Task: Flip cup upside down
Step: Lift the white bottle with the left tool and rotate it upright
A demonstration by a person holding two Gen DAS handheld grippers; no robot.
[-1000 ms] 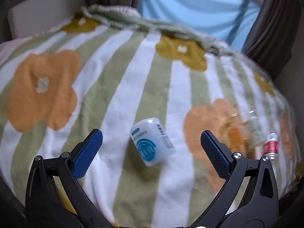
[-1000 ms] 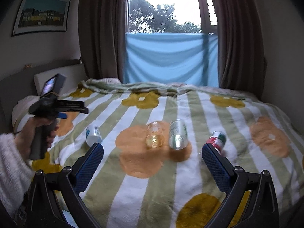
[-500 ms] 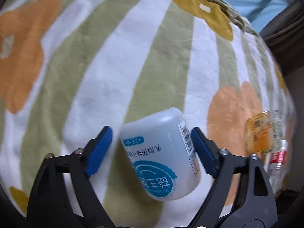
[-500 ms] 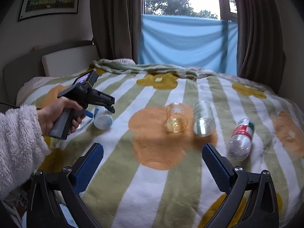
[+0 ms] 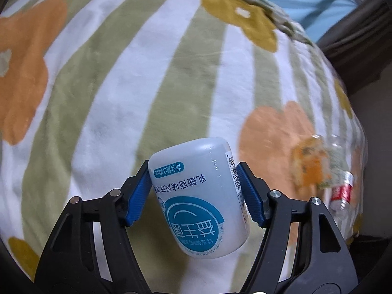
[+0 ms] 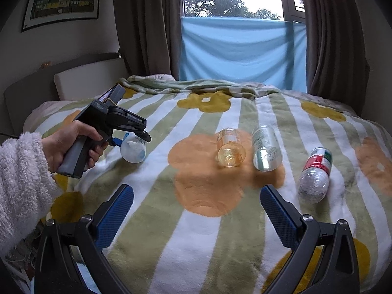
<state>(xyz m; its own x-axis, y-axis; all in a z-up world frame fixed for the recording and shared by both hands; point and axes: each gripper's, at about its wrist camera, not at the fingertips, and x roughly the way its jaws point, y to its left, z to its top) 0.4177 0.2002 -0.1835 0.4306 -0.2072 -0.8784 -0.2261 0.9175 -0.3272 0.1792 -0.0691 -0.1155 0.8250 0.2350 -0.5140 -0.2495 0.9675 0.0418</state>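
Note:
The cup [image 5: 198, 210] is white plastic with a blue round label, and it lies tilted on the striped flower blanket [image 5: 122, 85]. My left gripper [image 5: 196, 193] is shut on the cup, one blue pad pressed to each side. In the right wrist view a person's hand [image 6: 73, 139] holds that left gripper [image 6: 133, 138] at the left of the bed, with the cup [image 6: 133, 148] under its fingers. Whether the cup is off the blanket I cannot tell. My right gripper [image 6: 196, 215] hovers open over the near part of the bed, with nothing between its fingers.
A clear yellowish cup [image 6: 230, 150], a clear bottle [image 6: 267, 148] and a red-labelled bottle [image 6: 316, 174] lie on their sides mid-bed. The headboard [image 6: 80, 80] is at the left, with curtains and a window behind. A fluffy white sleeve [image 6: 22, 178] reaches in from the left edge.
My left gripper moved down onto the cup and its pads closed from wide apart onto the cup's sides. The right gripper stayed open and shifted a little.

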